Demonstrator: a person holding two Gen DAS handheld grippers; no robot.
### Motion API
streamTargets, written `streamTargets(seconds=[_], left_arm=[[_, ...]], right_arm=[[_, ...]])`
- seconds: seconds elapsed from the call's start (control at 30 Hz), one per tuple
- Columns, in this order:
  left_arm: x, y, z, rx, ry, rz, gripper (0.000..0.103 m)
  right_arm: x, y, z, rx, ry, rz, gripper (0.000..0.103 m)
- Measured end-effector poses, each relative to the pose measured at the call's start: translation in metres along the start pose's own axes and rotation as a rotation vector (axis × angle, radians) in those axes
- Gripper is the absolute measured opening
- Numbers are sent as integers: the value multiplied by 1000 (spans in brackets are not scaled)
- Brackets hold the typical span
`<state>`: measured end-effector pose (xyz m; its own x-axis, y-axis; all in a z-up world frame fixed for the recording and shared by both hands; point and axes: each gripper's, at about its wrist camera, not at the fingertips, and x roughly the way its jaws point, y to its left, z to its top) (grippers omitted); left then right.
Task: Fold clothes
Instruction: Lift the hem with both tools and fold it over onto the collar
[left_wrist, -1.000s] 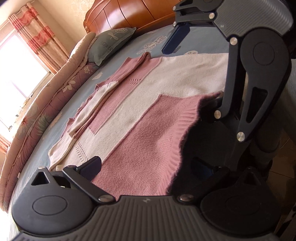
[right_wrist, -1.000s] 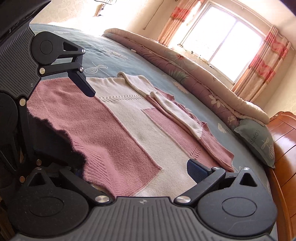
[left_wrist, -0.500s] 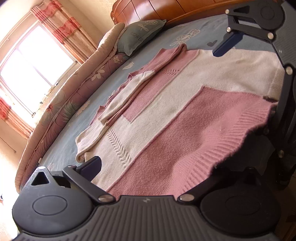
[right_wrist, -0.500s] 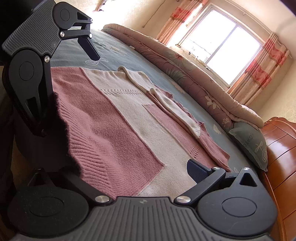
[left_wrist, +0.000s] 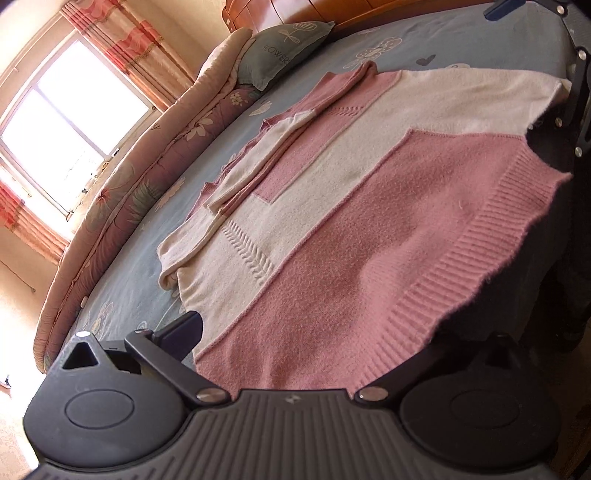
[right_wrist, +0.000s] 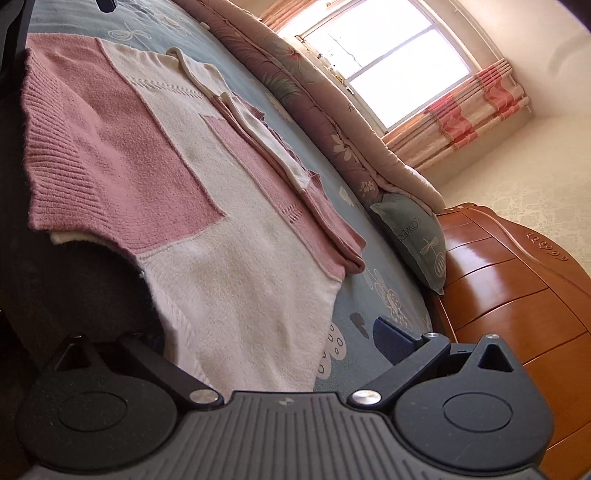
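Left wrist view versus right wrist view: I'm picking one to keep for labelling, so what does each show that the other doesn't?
Only the left wrist view shows the sweater's pink hem corner at the left gripper, with the ribbed hem edge running across to the right gripper's linkage.

Only the right wrist view shows the cream hem corner at the right gripper and the broad side of the wooden headboard.

Both show the sweater on the blue bedsheet, sleeves folded inward, plus the green pillow, rolled quilt and window.
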<state>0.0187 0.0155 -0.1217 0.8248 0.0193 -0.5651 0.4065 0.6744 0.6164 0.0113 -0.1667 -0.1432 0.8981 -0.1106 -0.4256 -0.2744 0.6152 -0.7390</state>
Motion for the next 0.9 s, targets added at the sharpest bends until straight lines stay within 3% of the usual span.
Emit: streamTargets(seconds=[0.17,0.3,0.6,0.83,0.9], left_arm=[[4,7,-1,-25,15,13,102],[9,-4,13,13,-13,13,102],[12,1,-5,115,25,105,102],[18,-22,3,282,-19,185,102],[18,-22,3,283,-23,186,102]], right_arm=[[4,2,1,-28,13,-29,103],[15,9,18,-30,-17,1,103],[12,-6,-10,-45,21,-20,103],[15,13,7,-139,-27,-67,103],[15,12,5,-147,-33,-66,103]])
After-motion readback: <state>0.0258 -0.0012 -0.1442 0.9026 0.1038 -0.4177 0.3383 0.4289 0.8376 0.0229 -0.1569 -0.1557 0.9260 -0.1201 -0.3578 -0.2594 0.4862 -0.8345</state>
